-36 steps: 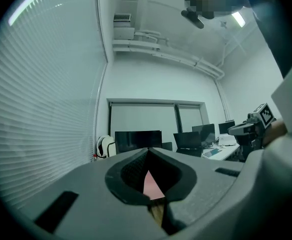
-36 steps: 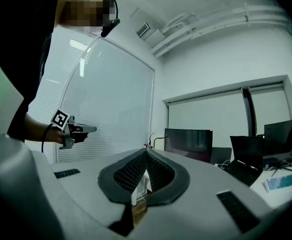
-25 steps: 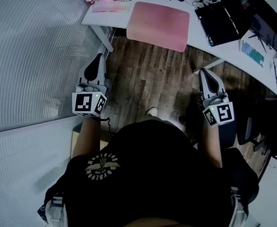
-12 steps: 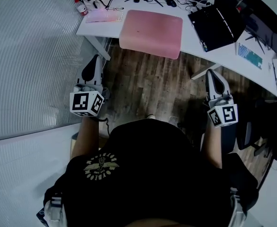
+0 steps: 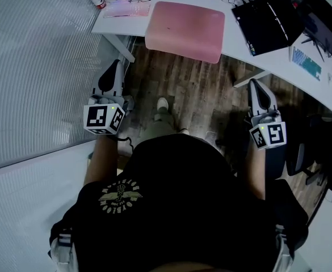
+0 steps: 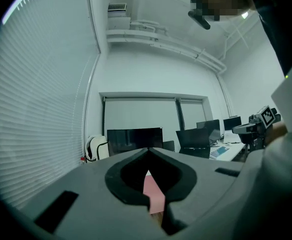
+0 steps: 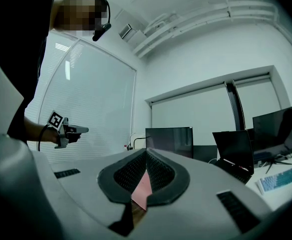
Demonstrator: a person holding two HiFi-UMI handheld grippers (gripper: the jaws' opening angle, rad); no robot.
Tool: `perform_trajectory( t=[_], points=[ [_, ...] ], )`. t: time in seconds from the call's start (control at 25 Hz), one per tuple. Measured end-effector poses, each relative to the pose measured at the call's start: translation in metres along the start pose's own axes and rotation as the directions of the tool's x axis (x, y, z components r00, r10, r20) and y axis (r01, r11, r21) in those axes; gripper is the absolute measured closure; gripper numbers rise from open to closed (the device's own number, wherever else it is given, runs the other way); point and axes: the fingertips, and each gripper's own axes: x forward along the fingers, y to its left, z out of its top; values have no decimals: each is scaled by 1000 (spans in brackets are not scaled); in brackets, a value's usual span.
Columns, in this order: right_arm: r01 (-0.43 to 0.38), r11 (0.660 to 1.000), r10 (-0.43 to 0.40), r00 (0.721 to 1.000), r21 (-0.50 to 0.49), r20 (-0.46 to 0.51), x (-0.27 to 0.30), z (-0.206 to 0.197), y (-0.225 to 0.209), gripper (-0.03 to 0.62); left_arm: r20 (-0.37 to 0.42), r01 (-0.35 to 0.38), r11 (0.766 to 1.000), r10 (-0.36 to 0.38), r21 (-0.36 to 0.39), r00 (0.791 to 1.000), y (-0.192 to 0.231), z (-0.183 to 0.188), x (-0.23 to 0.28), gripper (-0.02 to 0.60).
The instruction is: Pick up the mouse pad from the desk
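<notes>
Mouse pad (image 5: 185, 30): pickup not yet begun, item untouched. Left claw (image 5: 115, 64): clenched, jaws pressed together with nothing between them, held level over the wooden floor (image 5: 194, 89), well short of the desk (image 5: 279, 58). Right claw (image 5: 254, 84): likewise clenched and empty, level, over the floor just before the desk's near edge and off to the right of the pad. Each claw's own view shows only a sliver of pink past the closed jaws, far ahead and not in contact. Person: standing back from the desk, one shoe (image 5: 162, 103) forward between the two claws. Pad: pink, rectangular, lying flat at the desk's near edge, its front edge apparently a little over the rim; pale keyboard (image 5: 126, 7) beside it on the left, open laptop (image 5: 268, 18) on the right, neither resting on it. Outstanding, by judgement: approach the desk, unclench at least one claw, take the pad by its exposed front edge, and lift it clear.
</notes>
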Motion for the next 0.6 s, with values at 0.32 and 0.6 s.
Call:
perform_trajectory(
  t=[0.32, 0.6],
  points=[
    [28, 999, -27, 999, 19, -22, 39, -8, -7, 592, -36, 48, 999, -48, 11, 998, 23, -15, 46, 574],
    [33, 999, -33, 998, 12, -48, 88, -9, -15, 592, -63, 63, 998, -63, -5, 996, 58, -30, 92, 574]
  ],
)
